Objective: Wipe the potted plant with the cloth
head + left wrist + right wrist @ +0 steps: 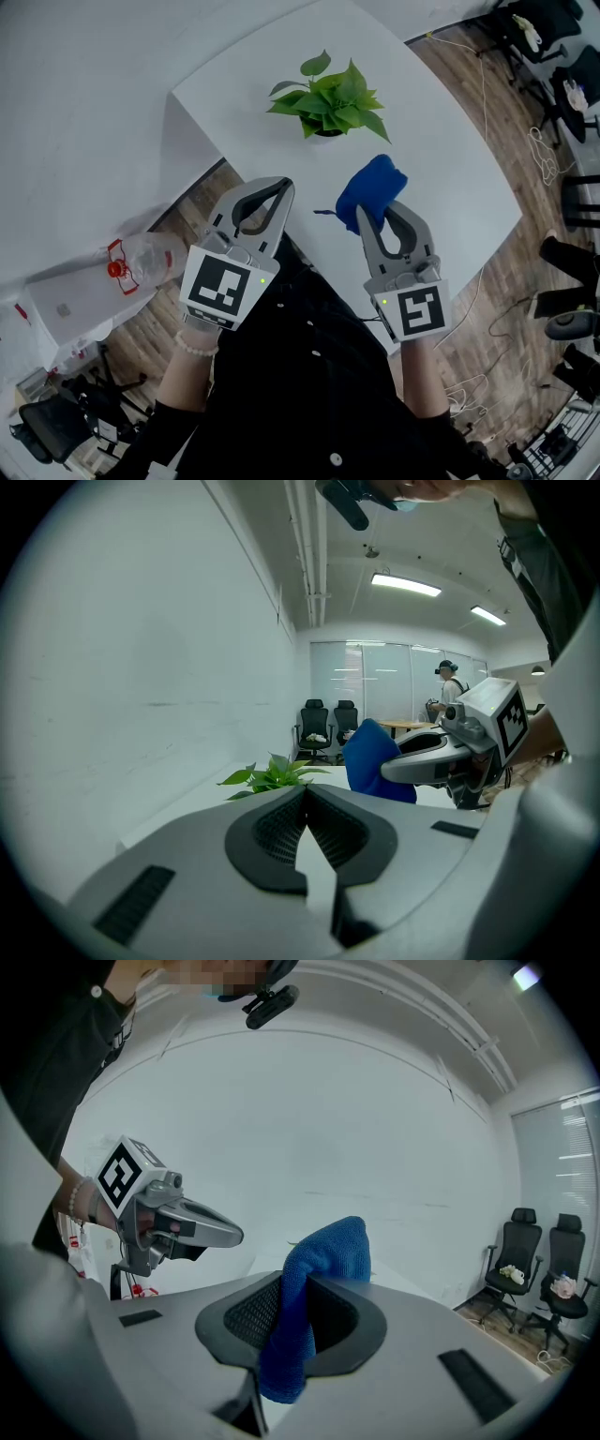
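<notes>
— What does the head view show?
— A white table (450, 187) with a small green plant (328, 98) in a pot on its far side. Nearer, the left tool (282, 186) hangs at the table's left edge. The right tool (380, 214) holds a blue cloth (370, 187) on the near side of the plant, close to it but apart.

— And the left tool's view?
— Its jaws are pressed together with nothing between them. The plant's leaves show just past the tips. The cloth and the right tool are to the right. Black chairs (323, 726) stand far off by a window.

— The right tool's view?
— Its jaws are clamped on the cloth, which bunches up above them and hangs down between them. The left tool is at the left, in front of a white wall (328, 1129).
</notes>
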Available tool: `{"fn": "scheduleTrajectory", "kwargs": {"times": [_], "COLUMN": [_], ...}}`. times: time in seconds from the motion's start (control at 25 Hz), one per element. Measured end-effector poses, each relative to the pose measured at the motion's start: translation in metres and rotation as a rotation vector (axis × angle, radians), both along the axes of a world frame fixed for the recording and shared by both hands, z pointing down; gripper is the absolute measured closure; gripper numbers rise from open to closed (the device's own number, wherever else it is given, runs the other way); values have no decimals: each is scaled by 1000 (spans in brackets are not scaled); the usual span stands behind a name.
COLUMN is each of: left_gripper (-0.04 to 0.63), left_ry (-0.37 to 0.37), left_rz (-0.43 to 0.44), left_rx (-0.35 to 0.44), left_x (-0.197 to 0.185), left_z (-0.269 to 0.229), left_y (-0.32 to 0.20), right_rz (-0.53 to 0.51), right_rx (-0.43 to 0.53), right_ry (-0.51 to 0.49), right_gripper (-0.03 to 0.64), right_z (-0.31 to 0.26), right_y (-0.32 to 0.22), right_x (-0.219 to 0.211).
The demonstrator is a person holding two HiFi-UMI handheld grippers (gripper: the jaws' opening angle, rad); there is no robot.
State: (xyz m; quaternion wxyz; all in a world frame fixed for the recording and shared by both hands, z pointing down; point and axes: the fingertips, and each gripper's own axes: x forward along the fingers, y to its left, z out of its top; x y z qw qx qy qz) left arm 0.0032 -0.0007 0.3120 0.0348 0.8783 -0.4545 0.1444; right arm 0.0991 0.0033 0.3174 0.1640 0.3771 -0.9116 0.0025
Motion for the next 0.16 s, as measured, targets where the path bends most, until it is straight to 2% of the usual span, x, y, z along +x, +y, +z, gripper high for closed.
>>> {"fn": "scheduleTrajectory", "kwargs": {"times": [0.16], "left_gripper": [581], "left_ry": [-6], "left_rz": [2], "left_rx": [1], "left_x": [-1], "left_z": [0], "left_y": [2], "right_rz": [-2], "right_rx": [-7], "right_ry": [7], "right_gripper": [523], "right_z": [2], "right_y": [1], "right_x": [-2]}}
